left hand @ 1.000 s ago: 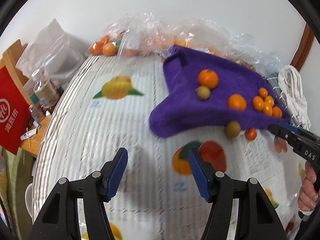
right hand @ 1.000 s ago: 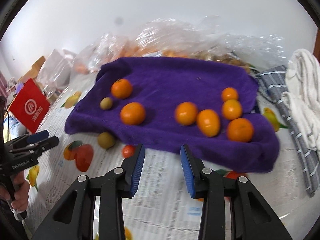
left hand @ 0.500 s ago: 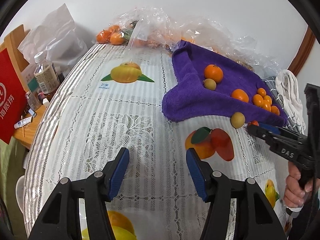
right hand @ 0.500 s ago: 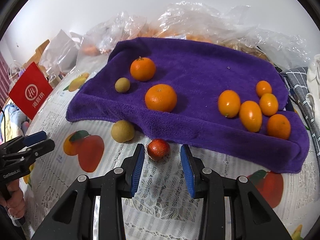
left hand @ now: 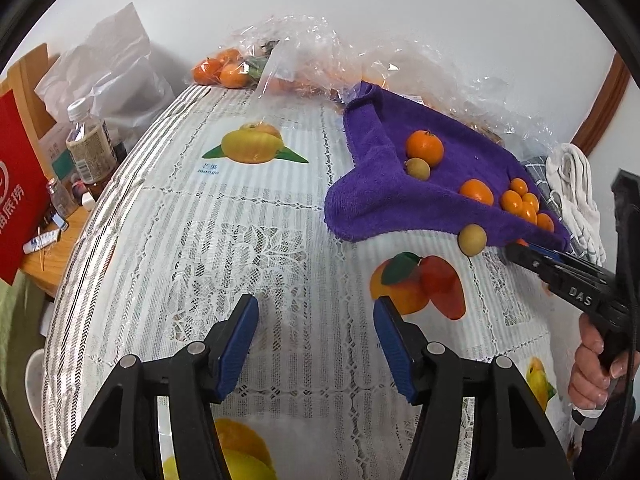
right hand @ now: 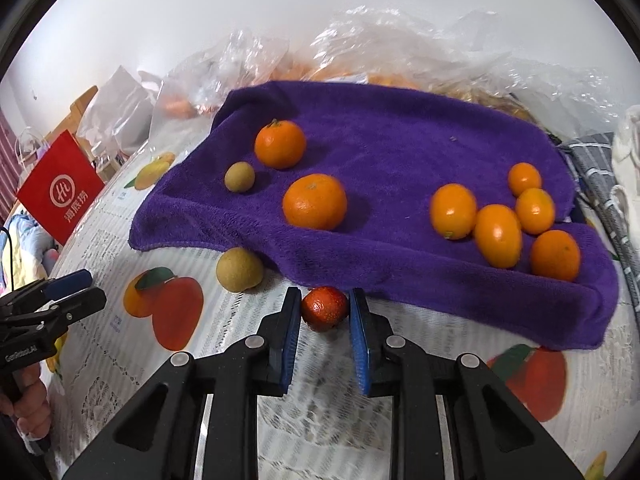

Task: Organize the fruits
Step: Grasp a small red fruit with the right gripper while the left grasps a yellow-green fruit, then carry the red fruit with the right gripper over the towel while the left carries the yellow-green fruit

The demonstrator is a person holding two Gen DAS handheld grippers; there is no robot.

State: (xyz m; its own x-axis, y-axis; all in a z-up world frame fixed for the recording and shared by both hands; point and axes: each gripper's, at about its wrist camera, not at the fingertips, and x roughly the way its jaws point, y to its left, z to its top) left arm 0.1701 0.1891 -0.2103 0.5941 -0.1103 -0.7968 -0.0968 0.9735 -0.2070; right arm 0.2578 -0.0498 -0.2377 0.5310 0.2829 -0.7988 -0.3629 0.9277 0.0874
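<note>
while clamped, red fruit

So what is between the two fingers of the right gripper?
A small red fruit sits between the right gripper's fingers, on the tablecloth just before the purple towel's edge. The right wrist view shows it.

Open lace-covered surface toward the left edge; blocked along the back edge by plastic bags, on the right by purple towel.
</note>
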